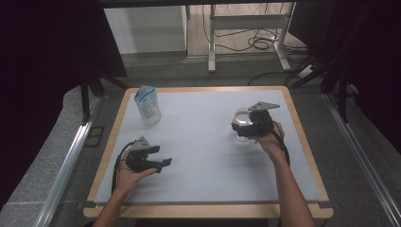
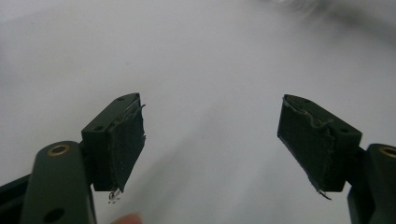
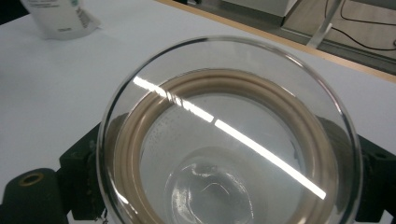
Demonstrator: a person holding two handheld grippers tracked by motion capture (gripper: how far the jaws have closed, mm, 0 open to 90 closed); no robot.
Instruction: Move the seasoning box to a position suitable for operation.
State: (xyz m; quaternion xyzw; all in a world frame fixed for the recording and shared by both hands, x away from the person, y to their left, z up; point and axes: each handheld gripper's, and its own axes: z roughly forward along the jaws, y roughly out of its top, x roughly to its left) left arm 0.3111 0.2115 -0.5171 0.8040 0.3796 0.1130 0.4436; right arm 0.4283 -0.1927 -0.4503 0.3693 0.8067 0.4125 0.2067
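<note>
Glass lid (image 3: 229, 135), round and clear with a beige sealing ring and a central knob, is tilted so its underside faces the right gripper view's camera; it is clamped between the 2 jaws of the right gripper (image 1: 247, 124), over the right half of the white table (image 1: 203, 156). Nothing lies in it. Left gripper (image 1: 160, 159) sits low near the front left, jaws spread wide, holding nothing. White pouch (image 1: 147, 106) stands upright near the far left corner, well apart.
</note>
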